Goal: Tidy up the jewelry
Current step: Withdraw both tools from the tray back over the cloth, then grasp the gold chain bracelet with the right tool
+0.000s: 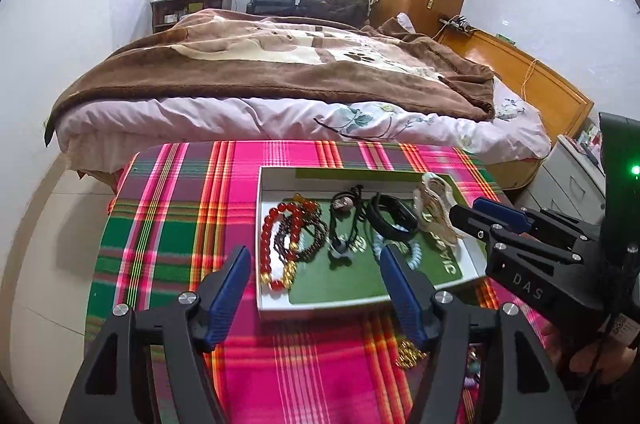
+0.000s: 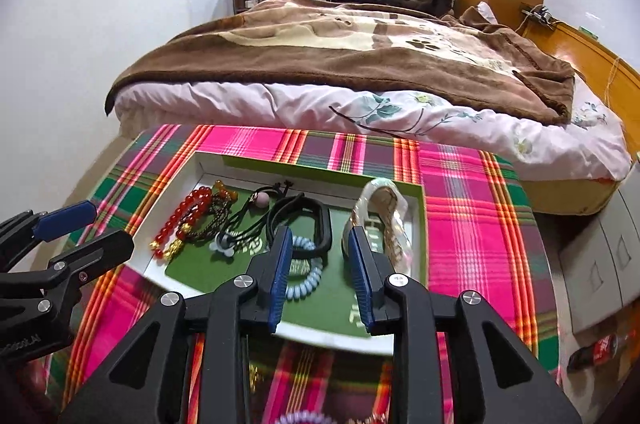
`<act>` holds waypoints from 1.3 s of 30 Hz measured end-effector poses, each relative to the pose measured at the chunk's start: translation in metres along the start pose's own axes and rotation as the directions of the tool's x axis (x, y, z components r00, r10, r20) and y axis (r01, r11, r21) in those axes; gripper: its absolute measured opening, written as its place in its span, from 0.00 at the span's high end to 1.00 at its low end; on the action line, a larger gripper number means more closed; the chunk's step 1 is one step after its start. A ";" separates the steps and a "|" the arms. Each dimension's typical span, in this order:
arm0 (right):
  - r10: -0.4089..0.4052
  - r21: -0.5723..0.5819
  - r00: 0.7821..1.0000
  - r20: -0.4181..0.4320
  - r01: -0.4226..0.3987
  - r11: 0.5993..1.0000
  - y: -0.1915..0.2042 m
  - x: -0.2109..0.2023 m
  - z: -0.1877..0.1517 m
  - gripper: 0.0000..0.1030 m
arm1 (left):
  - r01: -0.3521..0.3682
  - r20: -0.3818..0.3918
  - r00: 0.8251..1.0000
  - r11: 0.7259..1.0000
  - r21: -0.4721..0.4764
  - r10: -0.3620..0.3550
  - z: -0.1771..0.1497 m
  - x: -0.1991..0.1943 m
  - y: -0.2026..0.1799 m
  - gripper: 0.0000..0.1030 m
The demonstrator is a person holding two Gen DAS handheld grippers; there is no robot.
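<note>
A white shallow box [image 1: 264, 236] with a green floor [image 2: 320, 300] holds jewelry: a red bead bracelet [image 1: 272, 244] [image 2: 184, 216], dark bead strands [image 1: 310, 240], black cords with a pale pendant [image 1: 344, 224], a black band [image 1: 390, 220] [image 2: 316, 224], a light blue coil tie [image 1: 414, 252] [image 2: 308, 276] and a cream shell bangle [image 1: 434, 208] [image 2: 384, 216]. My left gripper [image 1: 316, 264] is open and empty over the box's near edge. My right gripper [image 2: 320, 248] is open and empty just above the box floor, beside the bangle. A gold chain [image 1: 408, 354] lies on the cloth near me.
The box sits on a pink and green plaid cloth [image 1: 180, 224] on a small table. A bed with a brown blanket [image 1: 280, 64] stands right behind it. White drawers [image 2: 600, 264] are at the right. A purple coil tie [image 2: 300, 418] lies by the near edge.
</note>
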State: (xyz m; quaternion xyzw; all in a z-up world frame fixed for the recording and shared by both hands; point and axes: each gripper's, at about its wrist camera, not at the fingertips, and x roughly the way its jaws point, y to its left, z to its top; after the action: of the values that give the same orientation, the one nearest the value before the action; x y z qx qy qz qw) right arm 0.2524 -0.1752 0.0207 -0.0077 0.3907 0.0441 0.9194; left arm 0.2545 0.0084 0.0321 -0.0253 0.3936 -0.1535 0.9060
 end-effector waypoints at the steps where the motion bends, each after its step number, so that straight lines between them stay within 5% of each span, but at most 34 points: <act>1: 0.000 0.002 1.000 0.002 0.000 1.000 -0.002 -0.004 -0.002 0.71 | 0.001 0.005 1.000 1.000 0.000 -0.001 -0.002 -0.004 -0.002 0.35; 24: 0.025 0.079 1.000 -0.005 -0.025 0.997 -0.056 -0.054 -0.083 0.70 | 0.102 0.028 0.994 0.995 -0.012 -0.102 -0.064 -0.051 -0.030 0.27; 39: 0.197 -0.010 0.976 -0.094 -0.199 0.980 -0.055 -0.028 -0.123 0.42 | 0.116 -0.012 0.993 0.992 -0.041 -0.116 -0.101 -0.051 -0.030 0.21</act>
State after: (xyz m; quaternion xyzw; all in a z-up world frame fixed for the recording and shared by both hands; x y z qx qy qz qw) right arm 0.1495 -0.2385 -0.0462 0.0203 0.4312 0.1389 0.8913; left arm 0.1415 0.0026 0.0032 -0.0654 0.4011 -0.1980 0.8920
